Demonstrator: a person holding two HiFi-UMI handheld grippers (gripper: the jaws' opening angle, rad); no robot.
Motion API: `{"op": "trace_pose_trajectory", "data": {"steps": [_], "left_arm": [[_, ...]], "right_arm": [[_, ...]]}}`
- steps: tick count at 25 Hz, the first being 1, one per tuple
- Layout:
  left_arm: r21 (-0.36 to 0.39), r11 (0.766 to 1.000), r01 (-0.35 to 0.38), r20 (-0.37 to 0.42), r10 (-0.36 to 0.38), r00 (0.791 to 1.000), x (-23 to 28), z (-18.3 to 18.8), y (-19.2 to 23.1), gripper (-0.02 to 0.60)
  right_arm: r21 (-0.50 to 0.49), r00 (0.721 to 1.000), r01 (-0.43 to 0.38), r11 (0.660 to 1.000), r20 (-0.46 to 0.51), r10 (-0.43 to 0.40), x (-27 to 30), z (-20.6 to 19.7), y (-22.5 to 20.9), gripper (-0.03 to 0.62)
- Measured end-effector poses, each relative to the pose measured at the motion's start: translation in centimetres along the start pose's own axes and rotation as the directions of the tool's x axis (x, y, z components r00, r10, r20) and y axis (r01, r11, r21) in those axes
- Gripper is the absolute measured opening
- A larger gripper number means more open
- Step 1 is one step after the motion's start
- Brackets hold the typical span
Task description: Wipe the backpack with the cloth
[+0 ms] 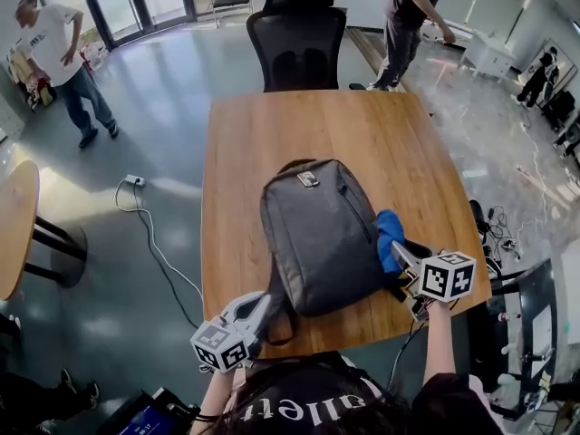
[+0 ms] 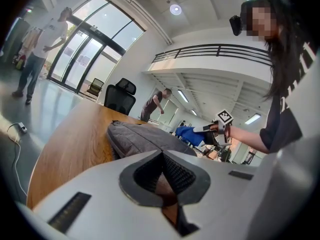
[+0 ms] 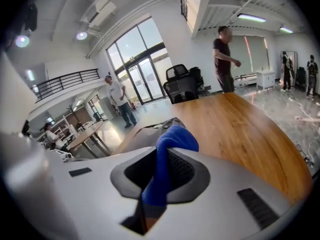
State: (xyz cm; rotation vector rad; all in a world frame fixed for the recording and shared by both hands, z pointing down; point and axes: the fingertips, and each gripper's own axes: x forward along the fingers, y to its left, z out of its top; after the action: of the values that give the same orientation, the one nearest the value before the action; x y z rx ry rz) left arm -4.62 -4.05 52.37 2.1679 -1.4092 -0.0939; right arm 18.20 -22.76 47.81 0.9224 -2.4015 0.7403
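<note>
A grey backpack (image 1: 317, 234) lies flat on the wooden table (image 1: 245, 152), its top handle pointing away from me. My right gripper (image 1: 401, 256) is at the backpack's right side, shut on a blue cloth (image 1: 390, 232) that rests against the bag's edge. In the right gripper view the cloth (image 3: 175, 137) bulges out of the gripper (image 3: 161, 156), with the backpack (image 3: 145, 133) just beyond. My left gripper (image 1: 263, 304) is at the bag's near left corner by a strap. Its jaws (image 2: 162, 155) are shut with nothing between them, and the backpack (image 2: 140, 136) lies ahead.
A black office chair (image 1: 297, 34) stands at the table's far end. One person (image 1: 59, 53) stands at far left, another (image 1: 408, 16) at far right. A round table (image 1: 16, 225) and a floor cable (image 1: 149, 234) are on the left.
</note>
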Motion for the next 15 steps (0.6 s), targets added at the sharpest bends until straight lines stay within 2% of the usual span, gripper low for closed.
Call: {"op": "trace_pose_trajectory", "data": {"steps": [4,8,12,15], "left_arm": [[-0.005,1.0,0.0,0.001,0.0,1.0,0.3,0.1,0.4,0.0],[-0.007,1.0,0.002,0.002,-0.002,1.0,0.7,0.4,0.8,0.0],[-0.01,1.0,0.0,0.006,0.0,1.0,0.8,0.6,1.1,0.001],[-0.013,1.0,-0.007,0.011,0.007,1.0,0.6,0.8,1.5,0.0]], "right_arm": [[-0.082,0.983,-0.183,0.98,0.019,0.185,2.6,2.4,8.5,0.063],[-0.126,0.933,-0.359,0.925,-0.052,0.355,6.9,1.6,16.7,0.063],[-0.133,0.892,-0.444,0.886,-0.161,0.423,11.3,-1.4,22.0,0.063],[-0.137,0.874,-0.463,0.876,-0.235,0.425,13.8,-3.3,23.4,0.063]]}}
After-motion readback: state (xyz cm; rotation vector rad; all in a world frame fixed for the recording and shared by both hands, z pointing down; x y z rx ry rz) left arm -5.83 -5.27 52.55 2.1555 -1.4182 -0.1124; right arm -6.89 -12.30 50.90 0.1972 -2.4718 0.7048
